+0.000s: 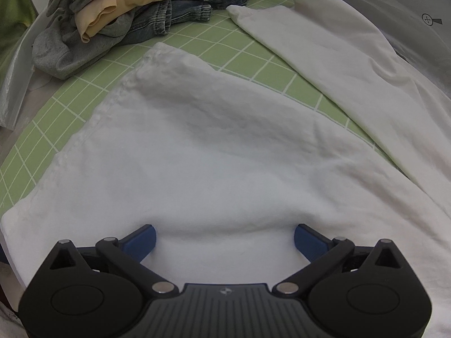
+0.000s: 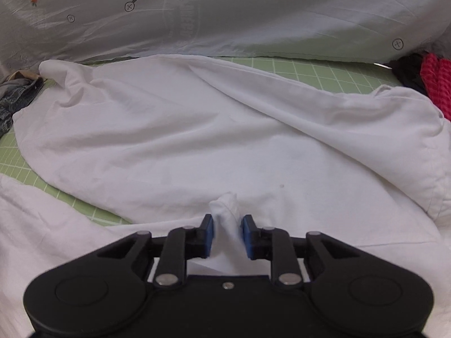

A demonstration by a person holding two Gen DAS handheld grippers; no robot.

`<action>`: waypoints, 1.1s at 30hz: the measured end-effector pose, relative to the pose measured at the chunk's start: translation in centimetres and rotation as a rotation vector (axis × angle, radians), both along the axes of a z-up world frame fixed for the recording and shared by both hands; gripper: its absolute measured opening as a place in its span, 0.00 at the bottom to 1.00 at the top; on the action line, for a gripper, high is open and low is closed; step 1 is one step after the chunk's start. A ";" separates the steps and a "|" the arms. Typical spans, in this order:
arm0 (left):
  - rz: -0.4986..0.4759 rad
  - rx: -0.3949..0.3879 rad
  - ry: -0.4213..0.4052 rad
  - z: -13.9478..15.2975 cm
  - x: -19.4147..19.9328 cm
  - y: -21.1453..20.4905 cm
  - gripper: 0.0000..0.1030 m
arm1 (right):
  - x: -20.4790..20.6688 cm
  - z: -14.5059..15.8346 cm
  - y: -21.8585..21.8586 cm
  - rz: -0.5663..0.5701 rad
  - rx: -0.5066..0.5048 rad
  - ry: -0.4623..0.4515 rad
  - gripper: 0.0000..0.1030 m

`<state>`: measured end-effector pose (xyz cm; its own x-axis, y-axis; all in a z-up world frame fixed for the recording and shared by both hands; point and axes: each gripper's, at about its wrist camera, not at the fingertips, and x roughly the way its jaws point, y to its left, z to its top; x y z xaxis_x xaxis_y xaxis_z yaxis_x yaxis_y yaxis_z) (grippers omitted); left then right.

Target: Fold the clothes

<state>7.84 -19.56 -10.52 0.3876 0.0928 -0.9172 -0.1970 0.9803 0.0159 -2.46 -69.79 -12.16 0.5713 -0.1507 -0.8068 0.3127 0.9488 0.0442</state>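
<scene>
A white garment (image 1: 225,146) lies spread on the green grid mat (image 1: 67,107); one long part of it (image 1: 338,64) stretches off to the far right. My left gripper (image 1: 225,233) hovers low over the garment's near part, its blue fingertips (image 1: 146,238) wide apart with only flat cloth beneath them. In the right wrist view the same white garment (image 2: 225,129) fills the middle. My right gripper (image 2: 227,226) is shut on a raised pinch of the white cloth, which sticks up between the blue pads (image 2: 209,235).
A heap of grey, yellow and denim clothes (image 1: 112,14) sits at the mat's far left. Pale bedding with a carrot print (image 2: 225,14) runs along the far side. Red and black clothing (image 2: 434,84) lies at the right edge, denim (image 2: 17,95) at the left.
</scene>
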 end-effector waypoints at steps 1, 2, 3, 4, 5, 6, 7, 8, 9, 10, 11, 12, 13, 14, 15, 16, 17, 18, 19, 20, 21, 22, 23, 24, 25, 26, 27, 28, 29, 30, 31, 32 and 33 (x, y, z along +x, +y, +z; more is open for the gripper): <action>-0.002 0.001 -0.006 0.0 -0.1 0.0 1.00 | 0.1 0.1 -0.2 0.000 -0.014 -0.007 0.13; -0.002 0.002 -0.013 -0.1 -0.2 0.1 1.00 | 0.3 0.2 -0.9 -0.039 -0.006 -0.027 0.12; -0.002 0.003 -0.019 -0.1 -0.4 0.2 1.00 | 0.5 0.2 -1.6 -0.080 0.005 -0.047 0.11; -0.002 0.003 -0.021 -0.1 -0.4 0.2 1.00 | 0.8 0.3 -2.3 -0.127 0.036 -0.060 0.11; -0.001 0.003 -0.021 -0.1 -0.4 0.2 1.00 | 1.1 0.4 -3.0 -0.170 0.066 -0.071 0.12; -0.001 0.003 -0.021 -0.1 -0.4 0.2 1.00 | 1.5 0.4 -3.5 -0.194 0.088 -0.072 0.12; -0.001 0.002 -0.021 -0.1 -0.4 0.2 1.00 | 1.8 0.4 -3.8 -0.212 0.105 -0.072 0.13; 0.000 0.002 -0.021 -0.1 -0.4 0.2 1.00 | 1.9 0.4 -3.7 -0.203 0.097 -0.061 0.16; 0.001 0.002 -0.021 -0.2 -0.4 0.2 1.00 | 2.1 0.4 -3.6 -0.192 0.086 -0.051 0.21; 0.002 0.002 -0.021 -0.2 -0.4 0.2 1.00 | 1.9 0.6 -3.4 -0.180 0.069 -0.047 0.27; 0.004 0.002 -0.022 -0.2 -0.4 0.2 1.00 | 1.6 0.9 -3.5 -0.183 0.056 -0.048 0.40; 0.006 0.002 -0.022 -0.2 -0.4 0.3 1.00 | 1.1 1.2 -3.8 -0.193 0.056 -0.060 0.49; 0.007 0.002 -0.022 -0.3 -0.4 0.3 1.00 | 0.4 1.6 -4.4 -0.212 0.071 -0.085 0.52; 0.009 0.001 -0.021 -0.3 -0.3 0.3 1.00 | -0.1 1.9 -5.0 -0.236 0.084 -0.106 0.58; 0.012 0.001 -0.019 -0.3 -0.3 0.3 1.00 | -0.7 2.3 -6.1 -0.276 0.086 -0.126 0.61; 0.014 0.000 -0.014 -0.3 -0.2 0.4 1.00 | -1.3 2.7 -7.1 -0.315 0.088 -0.146 0.62; 0.017 -0.001 -0.009 -0.3 -0.1 0.4 1.00 | -1.8 3.0 -8.1 -0.353 0.088 -0.164 0.64; 0.019 -0.002 -0.003 -0.2 0.0 0.4 1.00 | -2.1 3.4 -9.0 -0.385 0.076 -0.177 0.68; 0.022 -0.004 0.003 -0.2 0.1 0.4 1.00 | -2.4 3.7 -10.2 -0.426 0.053 -0.191 0.70; 0.028 -0.005 0.008 -0.2 0.3 0.4 1.00 | -2.5 3.9 -11.2 -0.455 0.036 -0.193 0.75; 0.033 -0.006 0.013 -0.2 0.4 0.4 1.00 | -2.5 4.1 -12.2 -0.483 0.019 -0.194 0.76; 0.038 -0.006 0.015 -0.2 0.4 0.4 1.00 | -2.6 4.2 -13.2 -0.507 0.005 -0.194 0.76; 0.044 -0.007 0.018 -0.2 0.6 0.4 1.00 | -2.3 4.1 -14.1 -0.508 0.005 -0.185 0.76; 0.050 -0.007 0.021 -0.2 0.7 0.4 1.00 | -2.1 4.0 -14.9 -0.504 0.006 -0.177 0.74; 0.055 -0.007 0.020 -0.2 0.7 0.4 1.00 | -1.8 3.9 -15.3 -0.478 0.012 -0.170 0.72; 0.060 -0.007 0.019 -0.2 0.7 0.4 1.00 | -1.6 3.8 -15.5 -0.450 0.015 -0.162 0.68; 0.065 -0.007 0.019 -0.2 0.7 0.4 1.00 | -1.4 3.6 -15.3 -0.417 0.014 -0.153 0.65; 0.069 -0.007 0.018 -0.2 0.7 0.4 1.00 | -1.2 3.3 -15.0 -0.387 0.010 -0.144 0.62; 0.074 -0.007 0.017 -0.2 0.7 0.4 1.00 | -0.8 3.0 -14.6 -0.354 0.007 -0.129 0.61; 0.079 -0.007 0.017 -0.2 0.7 0.3 1.00 | -0.6 2.7 -14.2 -0.333 0.005 -0.116 0.61; 0.084 -0.007 0.016 -0.2 0.8 0.3 1.00 | -0.4 2.3 -13.8 -0.312 0.002 -0.102 0.61; 0.089 -0.007 0.015 -0.2 0.8 0.3 1.00 | -0.2 1.9 -13.3 -0.296 -0.003 -0.087 0.61; 0.094 -0.007 0.016 -0.2 0.8 0.3 1.00 | 0.0 1.4 -12.8 -0.285 -0.011 -0.069 0.61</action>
<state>8.65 -19.27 -10.75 0.3631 0.1217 -0.9237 -0.2878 0.9576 0.0131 -2.48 -82.54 -10.72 0.5581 -0.3210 -0.7651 0.5632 0.8238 0.0652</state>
